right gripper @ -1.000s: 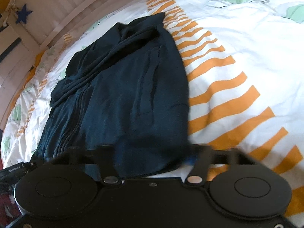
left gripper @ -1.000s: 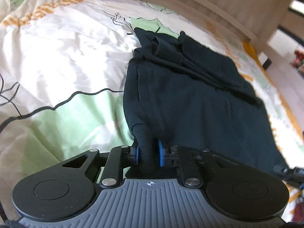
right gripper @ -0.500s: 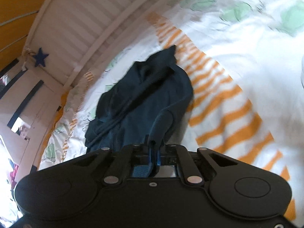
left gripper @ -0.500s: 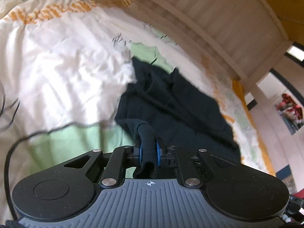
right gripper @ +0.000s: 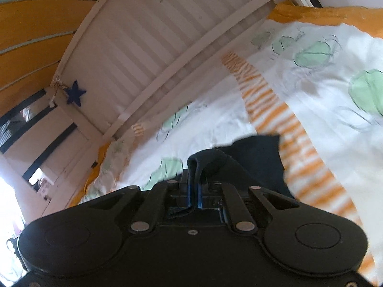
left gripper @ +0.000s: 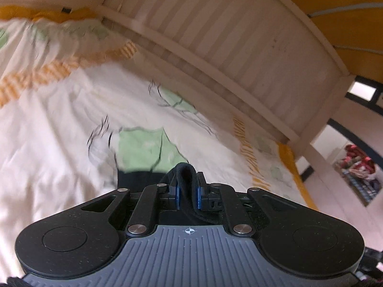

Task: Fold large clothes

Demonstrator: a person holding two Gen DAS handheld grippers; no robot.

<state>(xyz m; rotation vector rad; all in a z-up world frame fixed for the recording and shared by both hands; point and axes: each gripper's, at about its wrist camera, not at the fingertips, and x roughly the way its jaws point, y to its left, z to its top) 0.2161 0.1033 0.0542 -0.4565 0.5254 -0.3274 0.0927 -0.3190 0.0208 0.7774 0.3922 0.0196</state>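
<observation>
Fingers, left gripper point(left gripper: 188, 192): blue pads clamped on a rolled fold of dark navy knit garment point(left gripper: 185, 179), low centre of the left wrist view; the cloth loops up above the pads and runs back under the grey ribbed housing. Gripper tilted slightly downward, toward the far rail.

Fingers, right gripper point(right gripper: 193, 195): blue pads closed tight on a thin edge of the same dark garment point(right gripper: 253, 157), low centre of the right wrist view; a loose flap spreads up and to the right of the pads, hanging over the orange stripes. Same slight downward tilt.

Bedding: white duvet cover with green patches and orange stripes point(left gripper: 59, 131), blurred, filling the left and middle of both views under the cloth.

Surroundings: white slatted wooden bed rail point(left gripper: 227, 47) across the upper frame; dark blue star ornament point(right gripper: 74, 93) on its post, left in the right wrist view; orange wall point(right gripper: 31, 12) behind.
</observation>
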